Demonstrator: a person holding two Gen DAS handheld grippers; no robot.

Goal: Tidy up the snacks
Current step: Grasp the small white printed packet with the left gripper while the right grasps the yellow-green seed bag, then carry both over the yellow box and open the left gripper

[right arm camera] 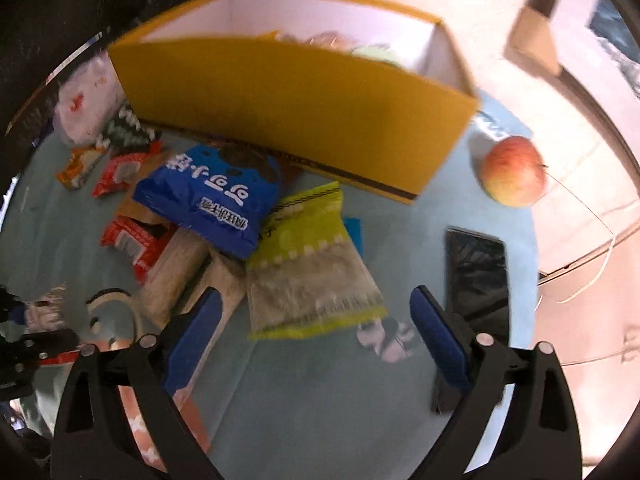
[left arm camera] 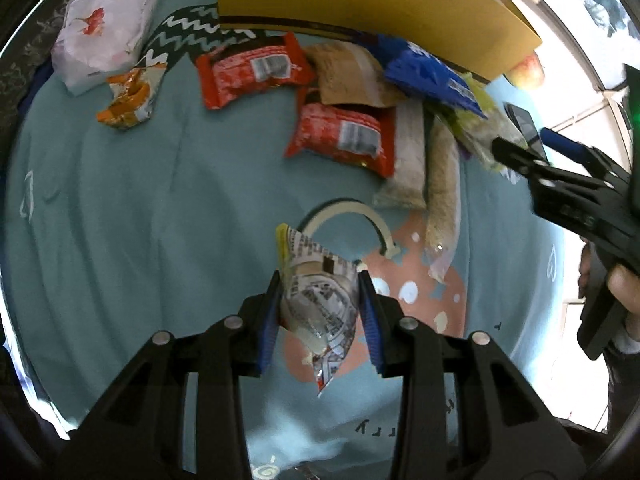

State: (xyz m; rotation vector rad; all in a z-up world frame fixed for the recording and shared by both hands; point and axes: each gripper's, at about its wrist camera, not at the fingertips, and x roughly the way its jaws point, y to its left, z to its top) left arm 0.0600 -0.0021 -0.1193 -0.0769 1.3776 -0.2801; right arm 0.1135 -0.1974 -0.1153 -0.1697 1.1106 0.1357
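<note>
My left gripper [left arm camera: 320,280] is shut on a small white printed snack packet [left arm camera: 320,304], held above the teal cloth [left arm camera: 140,200]. My right gripper [right arm camera: 316,300] is open and empty, hovering over a yellow-green snack packet [right arm camera: 308,264]; it also shows at the right of the left wrist view [left arm camera: 520,152]. A yellow box [right arm camera: 288,112] stands behind the pile with some snacks inside. The pile holds a blue cookie bag [right arm camera: 216,196], red packets [left arm camera: 340,132] [left arm camera: 252,70], a brown pouch [left arm camera: 352,76] and pale cracker packs [left arm camera: 408,156].
An apple [right arm camera: 514,170] lies right of the box. A black phone [right arm camera: 476,272] lies by my right finger. A white flowered bag [left arm camera: 104,20] and an orange packet [left arm camera: 132,96] sit at the far left. A cream headband [left arm camera: 348,216] lies on the cloth.
</note>
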